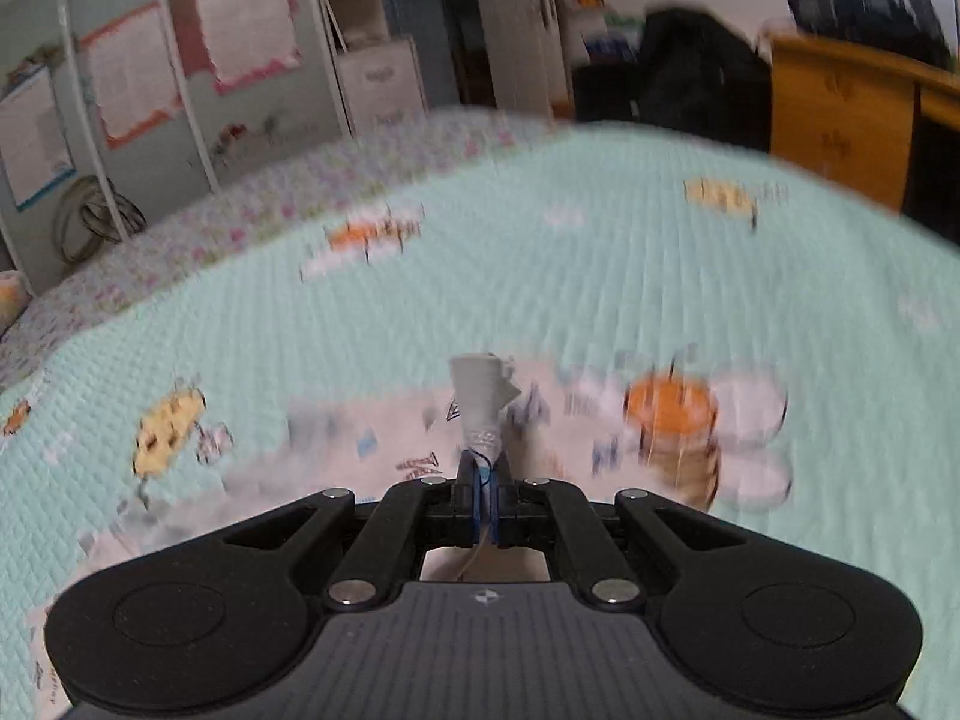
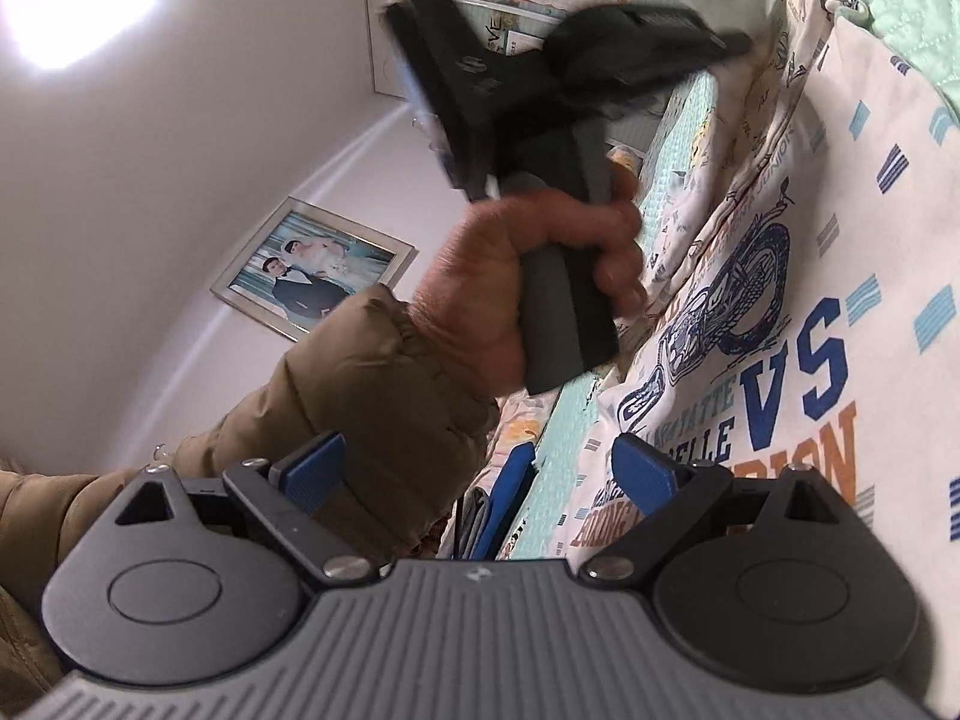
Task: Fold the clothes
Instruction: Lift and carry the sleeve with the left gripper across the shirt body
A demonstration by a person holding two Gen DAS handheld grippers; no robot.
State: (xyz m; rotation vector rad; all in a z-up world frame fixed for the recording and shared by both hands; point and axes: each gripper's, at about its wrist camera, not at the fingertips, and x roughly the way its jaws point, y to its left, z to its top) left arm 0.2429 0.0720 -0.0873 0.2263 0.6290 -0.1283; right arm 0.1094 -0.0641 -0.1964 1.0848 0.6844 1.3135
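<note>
Between left gripper (image 1: 483, 468) pads, shirt (image 2: 780, 312) edge

So the whole thing sits on a bed (image 1: 600, 276) with a mint-green quilted cover, stitched in little squares, with orange and yellow cartoon bees scattered over it. A floral-print quilt (image 1: 198, 240) runs along the far left edge. Spread flat right on the cover is a white printed shirt (image 2: 798, 324) with a blue motorbike graphic, blue and orange lettering, and small blue dashes all over.
</note>
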